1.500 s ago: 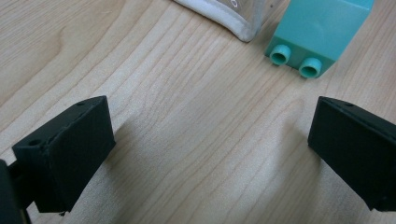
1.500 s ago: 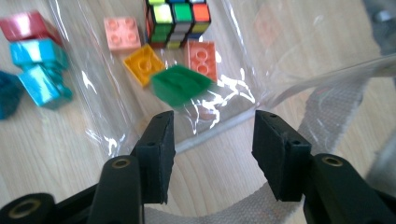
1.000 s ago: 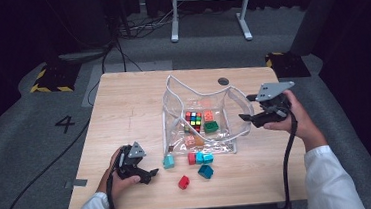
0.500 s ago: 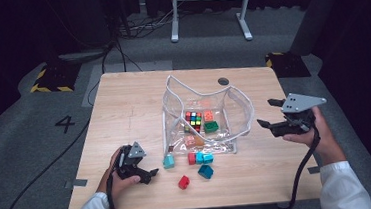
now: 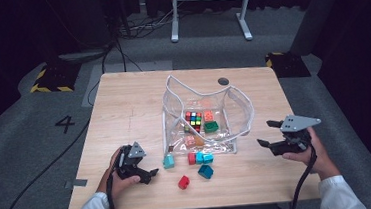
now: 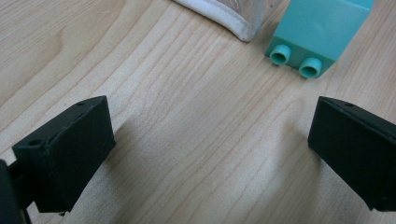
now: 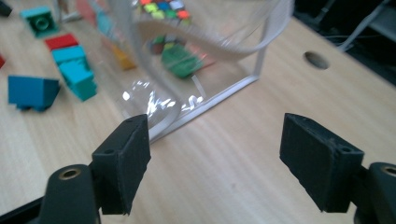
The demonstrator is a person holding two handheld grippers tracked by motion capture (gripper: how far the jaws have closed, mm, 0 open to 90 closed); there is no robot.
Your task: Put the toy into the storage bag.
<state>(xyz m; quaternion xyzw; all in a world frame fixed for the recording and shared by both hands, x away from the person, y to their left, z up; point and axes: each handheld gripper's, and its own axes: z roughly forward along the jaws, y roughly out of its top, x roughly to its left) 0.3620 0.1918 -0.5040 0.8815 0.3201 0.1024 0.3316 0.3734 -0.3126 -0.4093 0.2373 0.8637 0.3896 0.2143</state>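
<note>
Two grippers: fingers apart, empty.
Mint brick (image 6: 322, 35): just ahead of left gripper (image 6: 208, 154), studs facing it.
Right gripper (image 7: 212, 161): beside clear bag (image 7: 205, 100).

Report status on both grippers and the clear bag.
Left gripper open, empty, near the light teal plastic brick. Right gripper open, empty, beside the clear plastic bag. Loose bricks lie in front of the bag.
</note>
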